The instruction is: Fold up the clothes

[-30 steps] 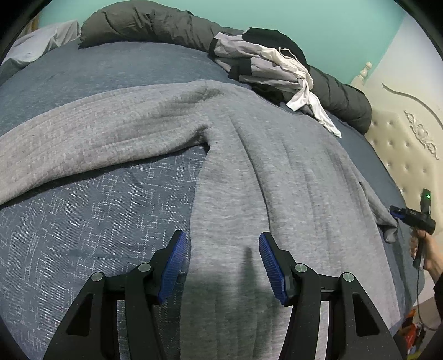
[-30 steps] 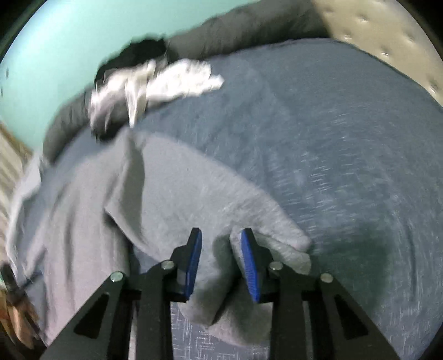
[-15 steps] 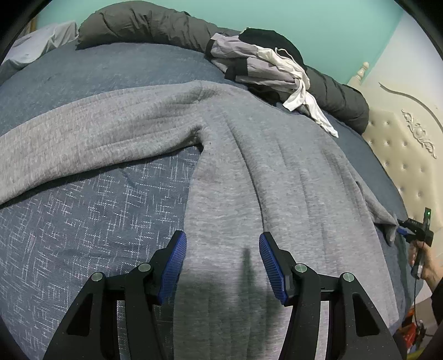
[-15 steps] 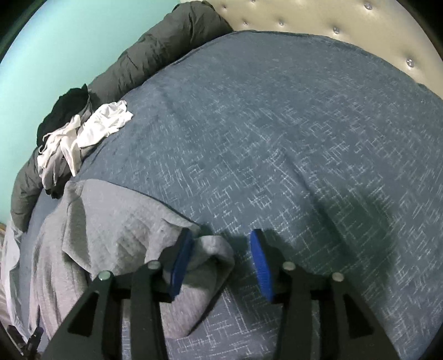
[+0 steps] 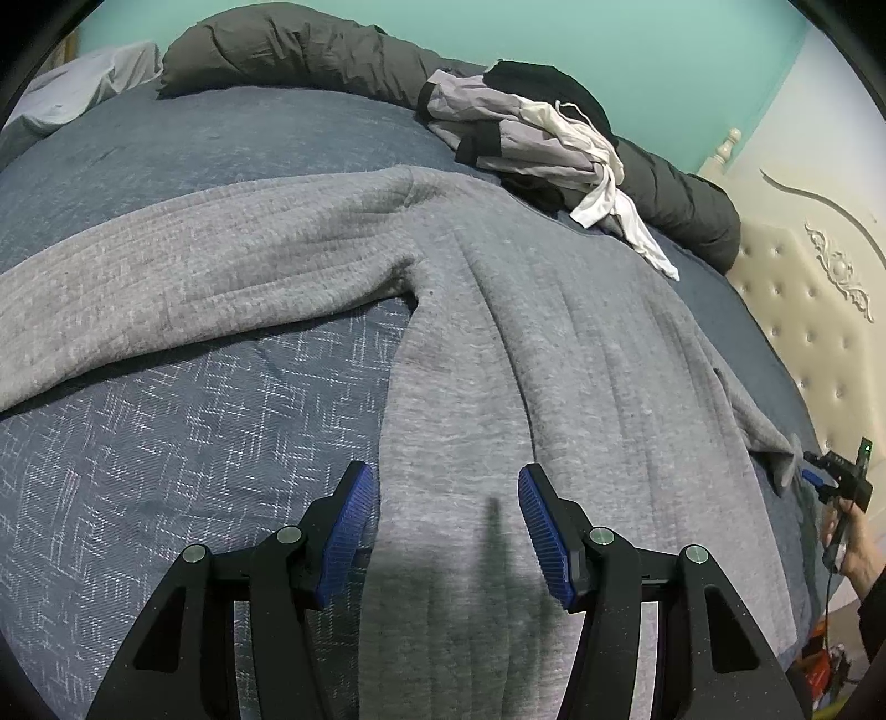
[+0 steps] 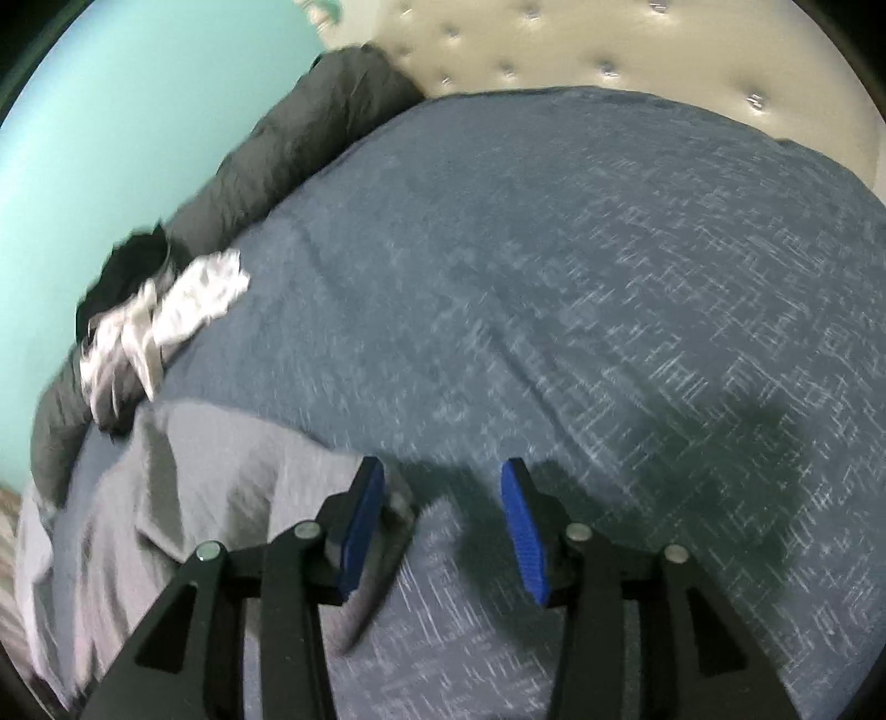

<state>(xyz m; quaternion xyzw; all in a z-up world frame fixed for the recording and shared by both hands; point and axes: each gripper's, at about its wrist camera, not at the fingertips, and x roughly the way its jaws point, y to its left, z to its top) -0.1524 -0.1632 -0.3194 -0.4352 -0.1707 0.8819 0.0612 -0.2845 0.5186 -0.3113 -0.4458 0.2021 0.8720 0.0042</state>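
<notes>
Heather-grey sweatshirt (image 5: 554, 332) on blue, white-flecked bedspread (image 5: 194, 443); dark grey bolster (image 5: 310, 55); teal wall (image 5: 637, 50); blue-padded black left gripper (image 5: 448, 515)

No lettering, labels, brand marks or numbers can be read anywhere in either wrist view.

Matt grey knit sweatshirt (image 5: 581, 354), rough blue woven bedcover (image 5: 183, 443), ribbed blue gripper pads (image 5: 545, 534), tufted cream headboard (image 5: 803, 310).
</notes>
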